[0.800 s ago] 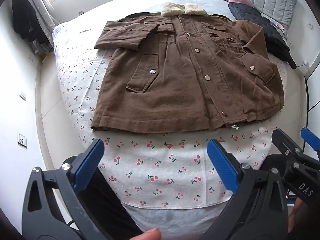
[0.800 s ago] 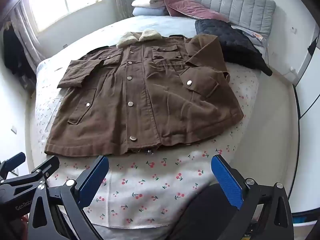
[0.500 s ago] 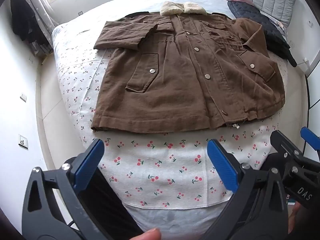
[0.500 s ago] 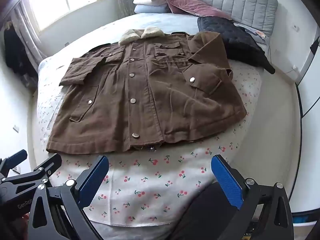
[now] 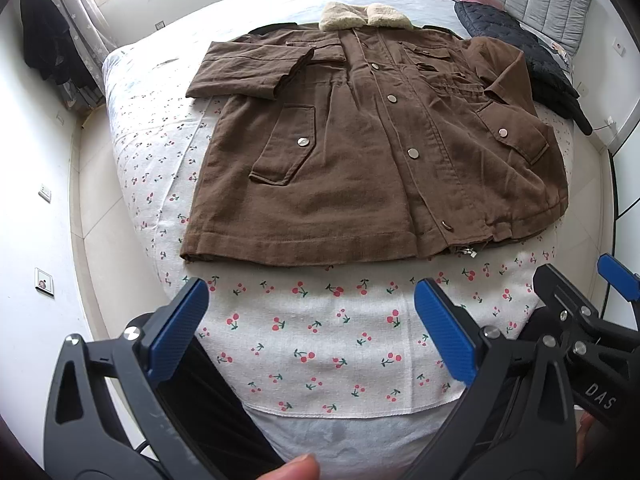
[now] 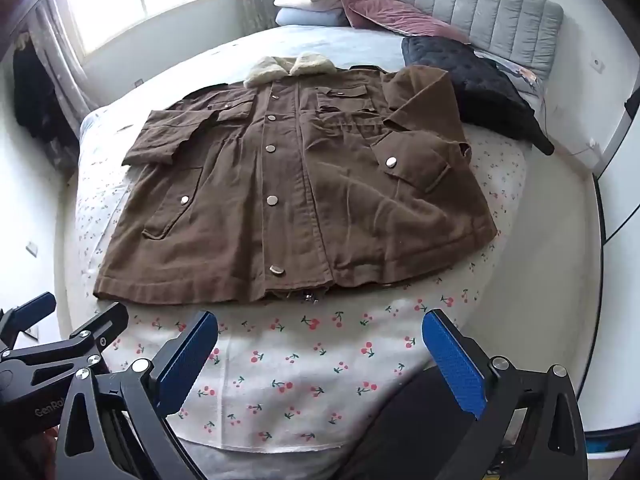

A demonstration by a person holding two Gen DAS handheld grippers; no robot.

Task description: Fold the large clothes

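A large brown coat with a cream fleece collar lies face up and buttoned on the bed, both sleeves folded in over the chest. Its hem runs just beyond my fingertips. My left gripper hangs open over the cherry-print sheet, short of the hem's left half, nothing between its blue pads. My right gripper is open too, empty, in front of the hem's middle and right part. Each gripper shows at the edge of the other's view.
The cherry-print sheet covers the bed's near end. A dark quilted garment lies beside the coat's right shoulder. Pillows and a grey headboard stand at the far end. Pale floor runs along both sides; dark clothes hang at the left wall.
Both grippers have edged slightly forward toward the coat's hem. Both stay wide open and the coat has not moved.
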